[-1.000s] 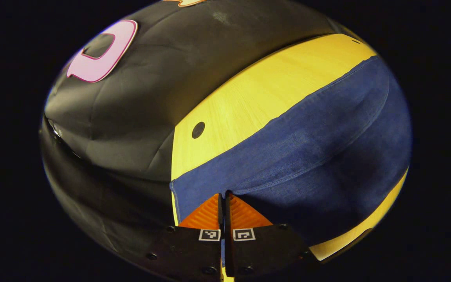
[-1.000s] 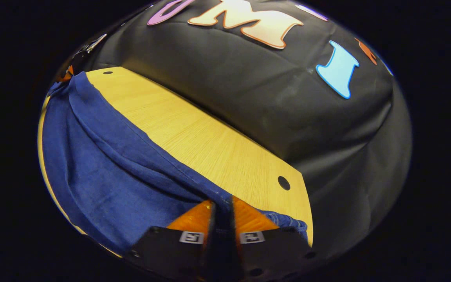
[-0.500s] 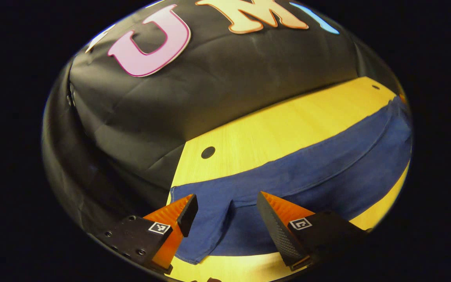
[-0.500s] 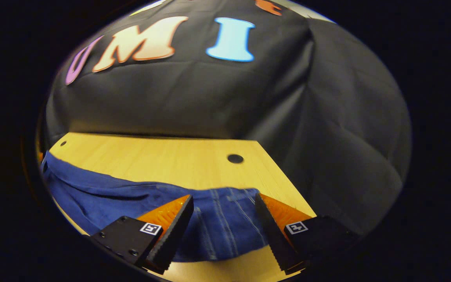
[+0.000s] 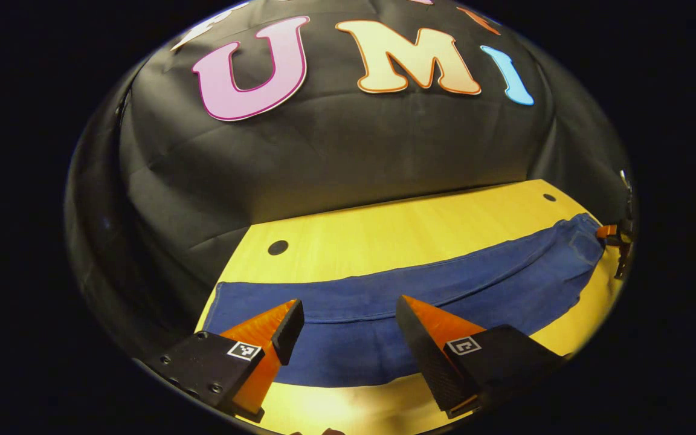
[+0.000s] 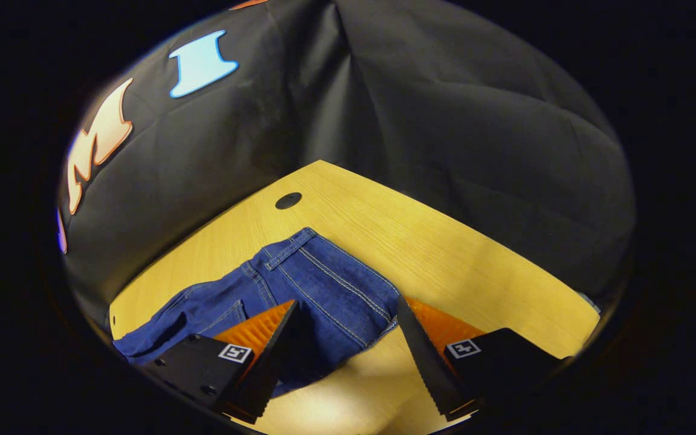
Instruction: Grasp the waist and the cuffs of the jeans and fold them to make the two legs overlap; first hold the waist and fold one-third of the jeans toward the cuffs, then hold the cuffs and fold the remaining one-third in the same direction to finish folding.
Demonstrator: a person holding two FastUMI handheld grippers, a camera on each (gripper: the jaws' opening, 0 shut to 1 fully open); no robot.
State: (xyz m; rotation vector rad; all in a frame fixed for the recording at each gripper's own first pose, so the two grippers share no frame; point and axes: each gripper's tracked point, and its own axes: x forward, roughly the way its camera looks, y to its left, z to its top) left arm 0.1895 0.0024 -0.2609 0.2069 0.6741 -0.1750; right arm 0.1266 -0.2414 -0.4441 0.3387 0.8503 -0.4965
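Here the counter (image 5: 384,232) carries the jeans (image 5: 420,296), laid lengthwise as one long strip with the two legs stacked, so the leg-overlap fold looks complete. In the left gripper view the strip runs from the cuff end near the left gripper (image 5: 345,326) to the far waist end, where part of the other gripper shows at the edge. In the right gripper view the waist (image 6: 290,248), with its band and stitched seams, lies flat just ahead of the right gripper (image 6: 345,329).

Both grippers are released: jaws spread wide, nothing between them, each hovering above the denim.

Step in hand, by judgement: grasp the waist for the first one-third fold toward the cuffs.

- Take both stacked layers at the waistband, not the top layer alone; otherwise the legs will slide apart during the lift.
- Grip at the band's corners, where the thick hem resists slipping.
- Lift only enough to clear the fabric, then carry straight along the strip's length.
- Keep the side edges aligned so the fold line lies square.
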